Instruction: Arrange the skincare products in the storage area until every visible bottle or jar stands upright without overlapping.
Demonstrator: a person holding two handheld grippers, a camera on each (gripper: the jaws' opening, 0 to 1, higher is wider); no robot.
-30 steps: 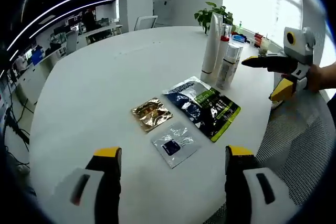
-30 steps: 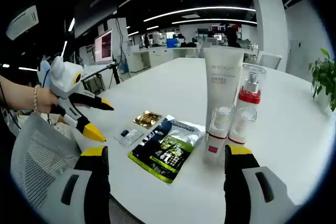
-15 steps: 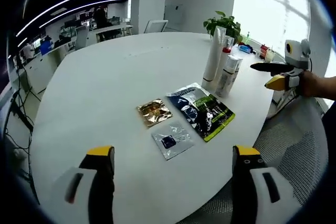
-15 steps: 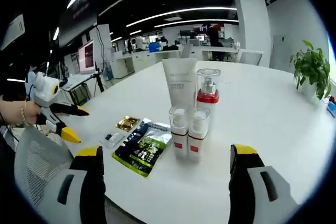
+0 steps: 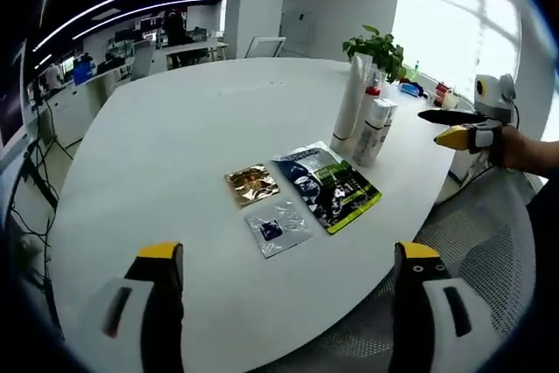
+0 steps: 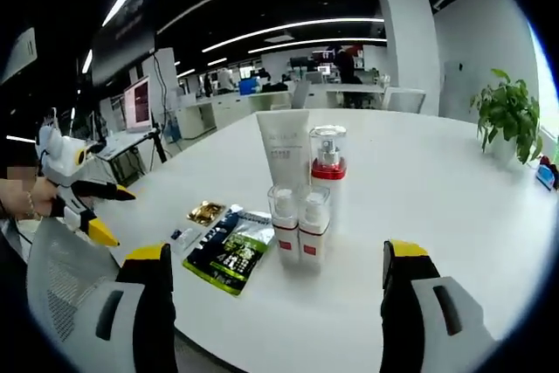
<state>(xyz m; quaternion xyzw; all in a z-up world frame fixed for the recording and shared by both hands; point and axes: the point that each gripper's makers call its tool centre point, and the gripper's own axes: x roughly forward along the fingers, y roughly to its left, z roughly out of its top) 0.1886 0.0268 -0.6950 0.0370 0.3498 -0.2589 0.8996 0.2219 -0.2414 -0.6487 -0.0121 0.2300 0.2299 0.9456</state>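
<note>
Four skincare containers stand upright in a tight cluster on the white round table (image 5: pixel 175 128): a tall white tube (image 6: pixel 284 150), a clear pump bottle with a red collar (image 6: pixel 327 159) and two small red-banded bottles (image 6: pixel 284 224) in front. In the left gripper view the cluster (image 5: pixel 367 115) is at the far right. A dark green pouch (image 5: pixel 327 185), a gold sachet (image 5: pixel 251 184) and a clear sachet (image 5: pixel 276 227) lie flat beside it. My left gripper (image 5: pixel 288 251) is open, back from the sachets. My right gripper (image 6: pixel 278 251) is open, short of the small bottles, holding nothing.
A potted plant (image 5: pixel 376 41) stands behind the bottles, near small items at the table's far edge. A grey mesh chair (image 5: pixel 472 251) is at the table's near edge. Each gripper, held in a hand, shows in the other's view: right (image 5: pixel 434 127), left (image 6: pixel 120 214).
Both views have drawn back from the table, so the bottles and sachets look smaller. The right view has swung round the cluster. Nothing on the table has moved.
</note>
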